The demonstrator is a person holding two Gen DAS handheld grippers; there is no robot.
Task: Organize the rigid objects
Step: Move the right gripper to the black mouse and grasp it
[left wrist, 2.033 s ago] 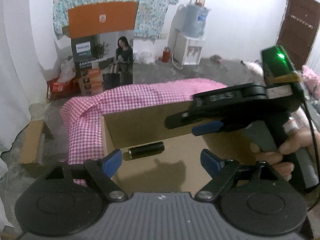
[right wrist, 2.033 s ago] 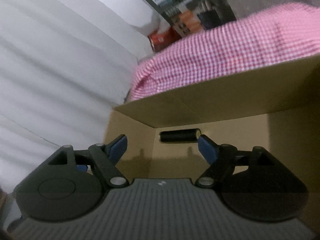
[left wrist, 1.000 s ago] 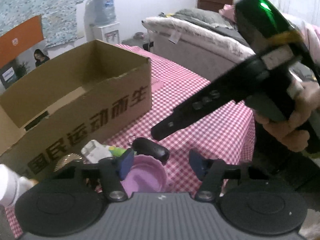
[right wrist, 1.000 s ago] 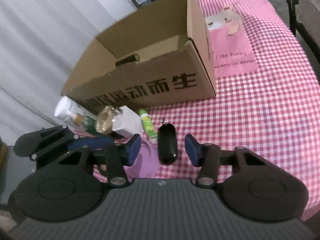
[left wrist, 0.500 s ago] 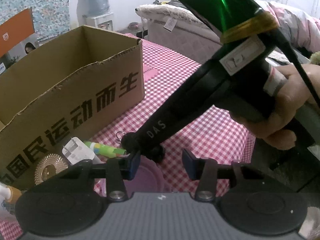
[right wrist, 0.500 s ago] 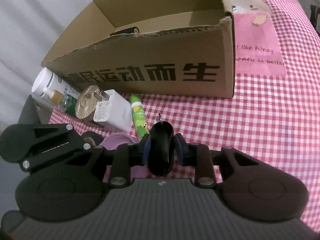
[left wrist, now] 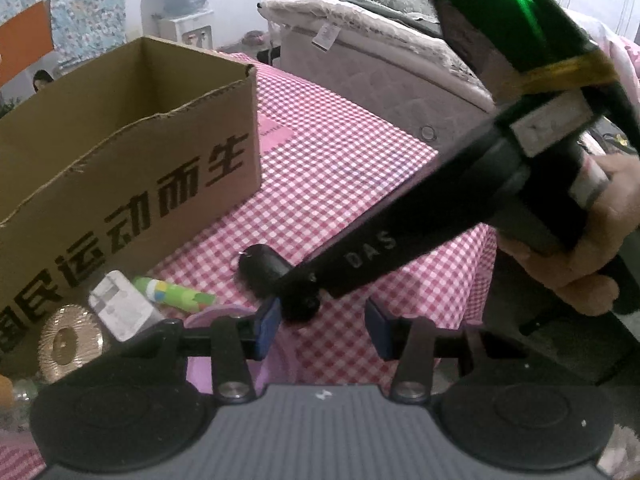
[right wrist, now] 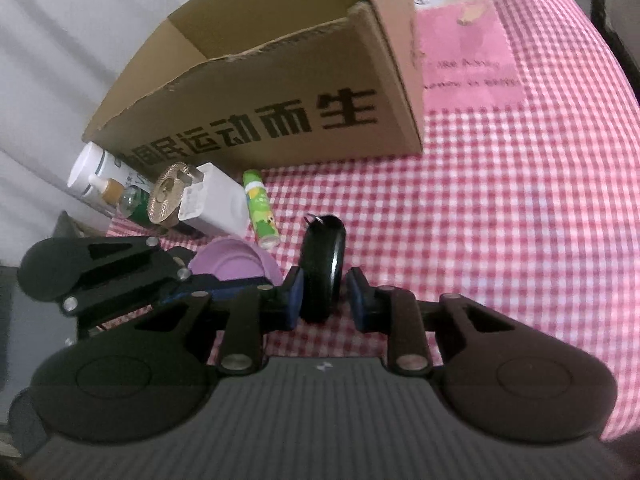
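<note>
Currently the right gripper (right wrist: 322, 296) is clamped on a black key fob (right wrist: 322, 268), which stands on edge between the blue pads (right wrist: 297, 294) with a small metal ring at its far end; the jaws have just been closing on it. From the left wrist view the same fob (left wrist: 266, 270) shows at the tip of the right gripper (left wrist: 298, 300), held by the person's right hand (left wrist: 580, 248). Whether the fob touches the checked tablecloth (right wrist: 500, 200) cannot be told. The left gripper (left wrist: 320, 330) has its jaws partly apart with nothing between the pads; its left pad (left wrist: 266, 326) is just beside the right gripper's tip. Near the front edge of the table, under and beside the left gripper, lies a purple lid (right wrist: 232, 262). Just beyond it, toward the box (right wrist: 260, 112), lie a green tube (right wrist: 260, 210), a white charger (right wrist: 216, 200), a gold ribbed disc (right wrist: 166, 194) and, at the table's left edge, a white bottle (right wrist: 96, 172). The open cardboard box stands on the tablecloth behind these items, its printed long side facing the grippers. A pink patch (right wrist: 464, 36) lies on the cloth just right of the box.
</note>
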